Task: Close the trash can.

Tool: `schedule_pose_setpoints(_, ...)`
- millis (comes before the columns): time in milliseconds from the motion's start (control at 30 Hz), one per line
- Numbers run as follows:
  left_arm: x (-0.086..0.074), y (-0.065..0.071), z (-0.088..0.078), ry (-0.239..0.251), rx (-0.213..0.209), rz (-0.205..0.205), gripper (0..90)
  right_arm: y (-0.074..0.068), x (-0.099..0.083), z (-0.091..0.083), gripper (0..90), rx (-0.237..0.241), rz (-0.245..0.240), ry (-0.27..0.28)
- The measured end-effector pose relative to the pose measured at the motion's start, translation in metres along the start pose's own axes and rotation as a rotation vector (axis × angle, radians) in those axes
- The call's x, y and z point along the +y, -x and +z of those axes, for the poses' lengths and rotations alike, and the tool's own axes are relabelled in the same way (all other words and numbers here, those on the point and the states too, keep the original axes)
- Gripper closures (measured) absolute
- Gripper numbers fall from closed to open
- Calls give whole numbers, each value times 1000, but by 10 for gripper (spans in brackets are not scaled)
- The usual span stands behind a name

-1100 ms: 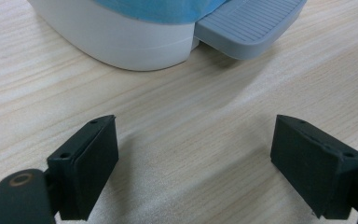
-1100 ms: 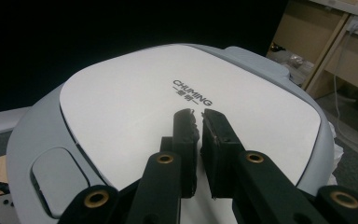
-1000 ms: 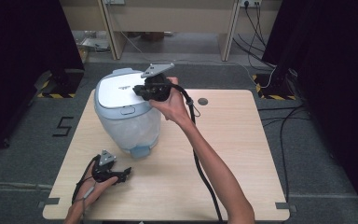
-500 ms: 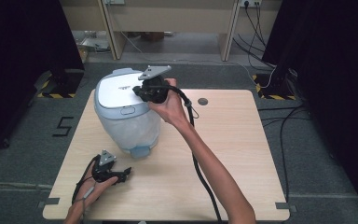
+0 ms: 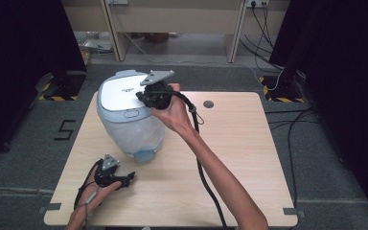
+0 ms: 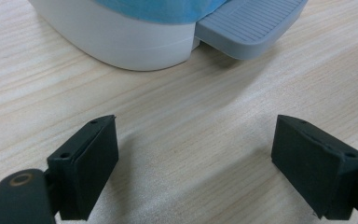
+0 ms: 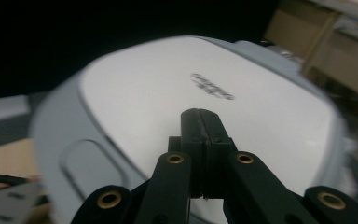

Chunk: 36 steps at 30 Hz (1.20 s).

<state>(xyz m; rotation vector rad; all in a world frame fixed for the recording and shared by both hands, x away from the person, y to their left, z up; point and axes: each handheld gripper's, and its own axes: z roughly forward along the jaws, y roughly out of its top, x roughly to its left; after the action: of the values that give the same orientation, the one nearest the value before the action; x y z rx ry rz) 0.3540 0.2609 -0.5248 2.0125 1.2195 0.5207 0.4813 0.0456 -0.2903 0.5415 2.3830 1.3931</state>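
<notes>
High view shows a pedal bin [image 5: 132,120] standing at the far left of the table [image 5: 249,158], white lid down, blue liner visible through its pale body, grey foot pedal [image 6: 251,25] at its base. Hovering over the lid, the right gripper [image 7: 199,123] has its jaws pressed together with nothing between them, so the step looks like pushing on the lid or its grey latch [image 5: 131,114]. Next comes a firm downward press. Resting near the pedal, the left gripper [image 6: 196,163] stands wide and empty.
</notes>
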Motion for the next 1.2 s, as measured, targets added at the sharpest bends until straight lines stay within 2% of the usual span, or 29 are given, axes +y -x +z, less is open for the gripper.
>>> schedule_pose_setpoints(33,0,0,0,-1,0,-1,135,-2,0,2,896,49,10,-2)
schedule_pose_setpoints(67,0,0,0,-1,1,0,133,-10,0,6,897,76,7,11)
schedule_pose_setpoints(100,0,0,0,-1,1,1,133,-18,3,8,897,35,-53,2)
schedule_pose_setpoints(133,0,0,0,-1,1,0,133,-22,5,10,897,8,-79,-3)
schedule_pose_setpoints(300,0,0,0,-1,0,0,133,-24,7,9,894,-5,-74,-22)
schedule_pose_setpoints(333,0,0,0,-1,-1,-1,134,-24,7,8,868,1,-65,-29)
schedule_pose_setpoints(400,0,0,0,-1,-2,-1,135,-21,7,4,669,-9,-36,-34)
schedule_pose_setpoints(433,0,0,0,-1,-3,-2,136,-18,6,2,600,-14,-17,-36)
schedule_pose_setpoints(500,0,0,0,-1,-2,1,136,-14,2,-3,517,-32,-2,-25)
schedule_pose_setpoints(600,0,0,0,-1,-2,0,136,-6,-6,-15,434,-49,61,44)
schedule_pose_setpoints(667,0,0,0,-1,-2,1,136,-1,-12,-26,372,-75,88,62)
schedule_pose_setpoints(867,0,0,0,-2,-2,0,136,15,-30,-56,264,-157,151,90)
schedule_pose_setpoints(900,0,0,0,-1,-3,1,136,18,-36,-61,255,-171,160,84)
schedule_pose_setpoints(1067,0,0,0,-1,-2,0,136,25,-66,-78,256,-221,144,36)
schedule_pose_setpoints(1200,0,0,0,-2,-2,1,136,33,-98,-90,258,-252,182,16)
